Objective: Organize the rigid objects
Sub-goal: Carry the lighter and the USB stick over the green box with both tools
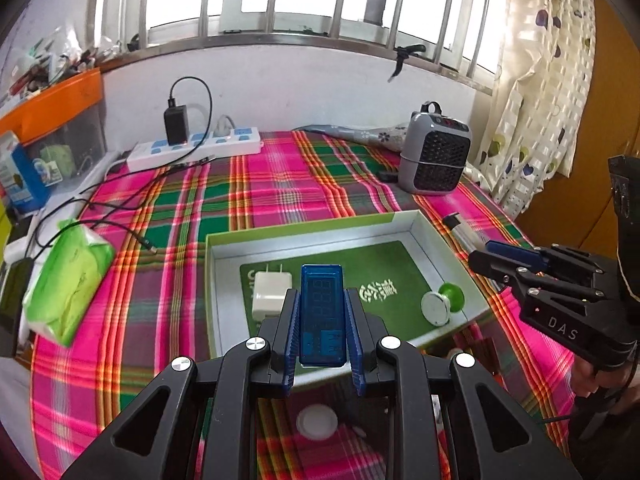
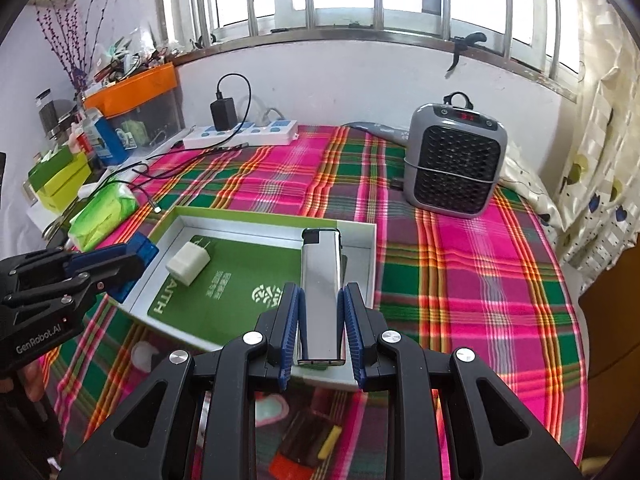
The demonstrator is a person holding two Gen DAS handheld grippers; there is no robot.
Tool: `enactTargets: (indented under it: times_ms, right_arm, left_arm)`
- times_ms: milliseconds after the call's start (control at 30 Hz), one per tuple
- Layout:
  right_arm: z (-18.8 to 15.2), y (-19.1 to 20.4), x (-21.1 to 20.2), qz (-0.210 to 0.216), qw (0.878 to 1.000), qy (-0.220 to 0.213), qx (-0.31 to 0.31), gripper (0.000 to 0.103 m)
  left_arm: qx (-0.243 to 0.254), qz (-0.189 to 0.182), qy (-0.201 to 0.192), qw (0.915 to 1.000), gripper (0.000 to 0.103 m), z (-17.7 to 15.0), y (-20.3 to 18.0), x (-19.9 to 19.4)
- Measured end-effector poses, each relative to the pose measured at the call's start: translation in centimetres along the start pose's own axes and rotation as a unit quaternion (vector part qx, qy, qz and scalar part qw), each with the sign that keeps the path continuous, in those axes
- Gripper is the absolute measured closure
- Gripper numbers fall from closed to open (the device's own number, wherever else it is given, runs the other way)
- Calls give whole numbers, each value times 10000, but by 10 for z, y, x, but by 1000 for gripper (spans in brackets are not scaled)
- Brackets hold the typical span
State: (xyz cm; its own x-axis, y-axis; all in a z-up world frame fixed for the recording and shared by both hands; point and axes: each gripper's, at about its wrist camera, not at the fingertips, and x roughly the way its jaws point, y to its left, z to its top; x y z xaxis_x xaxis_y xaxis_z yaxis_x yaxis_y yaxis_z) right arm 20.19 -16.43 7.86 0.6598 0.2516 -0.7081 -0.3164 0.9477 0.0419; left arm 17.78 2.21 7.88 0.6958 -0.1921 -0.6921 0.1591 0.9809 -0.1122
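A shallow white box [image 1: 312, 236] with a green printed floor lies on the plaid cloth. Inside it are a white plug charger [image 1: 270, 294] and a green-and-white round knob [image 1: 440, 306]. My left gripper [image 1: 322, 296] is shut on a blue translucent USB meter [image 1: 322, 320], held above the box's near edge. My right gripper [image 2: 322, 288] is shut on a silver lighter [image 2: 322, 292] with a black top, over the box's [image 2: 260, 226] near right corner. The charger [image 2: 188, 262] shows in the right wrist view too; the knob is hidden there. Each gripper shows in the other's view, right [image 1: 486, 256] and left [image 2: 134, 258].
A grey fan heater [image 2: 454, 160] stands at the back right. A white power strip [image 1: 196, 146] with a black adapter lies by the wall, cables trailing forward. A green tissue pack [image 1: 66, 284] sits left of the box. A white disc [image 1: 316, 420] and small items [image 2: 308, 448] lie near the front.
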Motion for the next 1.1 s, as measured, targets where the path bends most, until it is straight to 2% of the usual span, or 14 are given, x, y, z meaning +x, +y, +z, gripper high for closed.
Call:
enactTargets:
  times_ms: [400, 600, 1100]
  right_arm:
    - [10, -1, 39, 45, 9995, 309, 18, 79]
    - [12, -4, 59, 33, 9989, 475, 44, 79]
    - [14, -9, 89, 23, 9973, 738, 51, 79]
  left_arm:
    - [-29, -174, 357, 9992, 82, 15, -4, 50]
    - [-8, -148, 560, 9983, 82, 16, -8, 76]
    - [43, -76, 761, 9971, 82, 18, -10, 106]
